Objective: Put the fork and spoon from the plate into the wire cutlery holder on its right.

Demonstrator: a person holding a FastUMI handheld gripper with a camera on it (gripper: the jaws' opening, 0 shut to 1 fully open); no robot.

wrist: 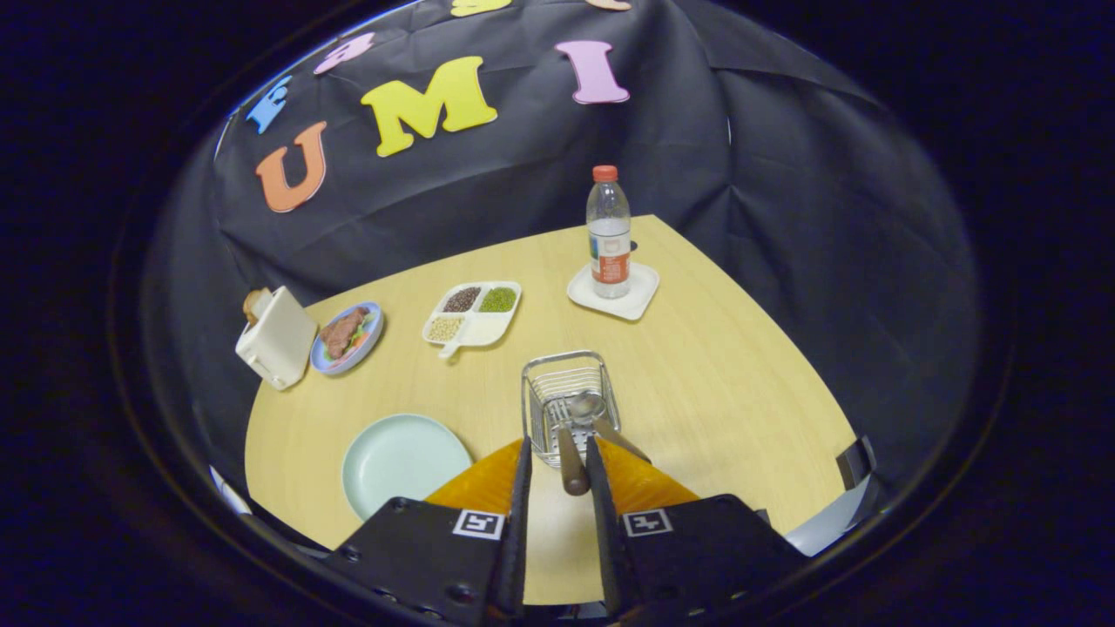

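- Your gripper (pixel 557 457) is nearest, its two fingers (pixel 521 488) running forward with a narrow gap between them, their tips at the near rim of the wire cutlery holder (pixel 568 402).
- A brown utensil handle (pixel 571 466) stands in that gap. You cannot tell whether both fingers press on it, so whether the gripper is clenched on it or released stays unclear.
- The handle leads forward into the holder, where the spoon (pixel 586 406) shows its bowl inside the wire basket.
- The fork (pixel 557 416) seems to lie in the basket too, just left of the spoon's bowl, its tines hard to make out against the wires.
- A second metal handle (pixel 620 440) slants out over the holder's near right corner.
- The pale green plate (pixel 403 460) sits near you on the wooden table (pixel 740 383), left of the holder and bare.
- Farther off stands a divided white tray (pixel 473 313) of beans and grains.
- Far left, a blue dish of food (pixel 348 337) sits beside a white toaster (pixel 276 338) with bread in it.
- Far right of the tray, a water bottle (pixel 608 233) stands upright on a white square coaster (pixel 614 292).
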